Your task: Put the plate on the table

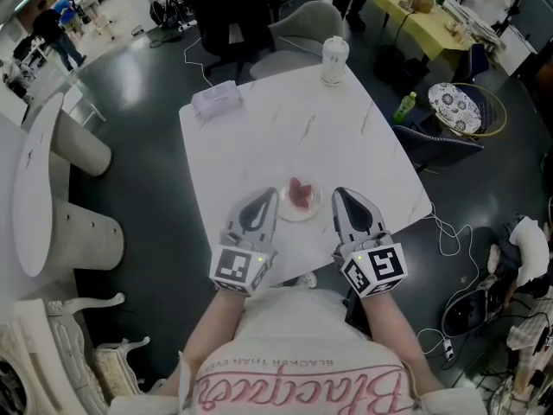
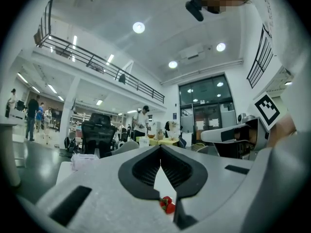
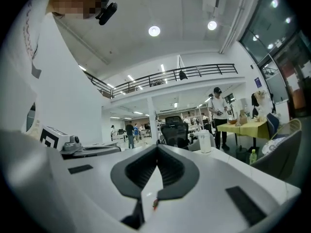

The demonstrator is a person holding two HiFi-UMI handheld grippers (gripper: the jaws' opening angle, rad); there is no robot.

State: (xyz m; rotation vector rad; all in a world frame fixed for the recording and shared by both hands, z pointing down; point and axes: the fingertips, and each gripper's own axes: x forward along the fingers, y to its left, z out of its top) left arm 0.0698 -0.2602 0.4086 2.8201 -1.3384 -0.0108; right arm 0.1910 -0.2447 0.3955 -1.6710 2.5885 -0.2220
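Your left gripper (image 1: pixel 266 199) and right gripper (image 1: pixel 340 199) lie side by side at the near edge of the white marble desk (image 1: pixel 285 128), both pointing away from you. The plate (image 1: pixel 289 217) sits flat on the desk in the gap between the two pairs of fingers, just beside each, with the fingertips reaching about level with its far rim. From the head view you cannot tell whether either gripper touches the rim.

A small piece of red food (image 1: pixel 300 193) rests on the plate, closer to your left fingertips than to the right ones.

In the left gripper view, your left fingers (image 2: pixel 141 171) are closed, with the tips meeting and only a narrow wedge of pale surface showing behind them. Nothing is clamped there. The red food (image 2: pixel 167 205) peeks in at the base of that wedge.

In the right gripper view, your right fingers (image 3: pixel 170 174) are likewise closed tip to tip, and they hold nothing. Only a thin red sliver shows at the bottom of the gap.

Well beyond both sets of fingertips, a lidded white cup (image 1: pixel 334 60) stands at the far edge of the desk, ahead of your right fingers. A clear box (image 1: pixel 216 99) lies far ahead and to the left of your left fingers.
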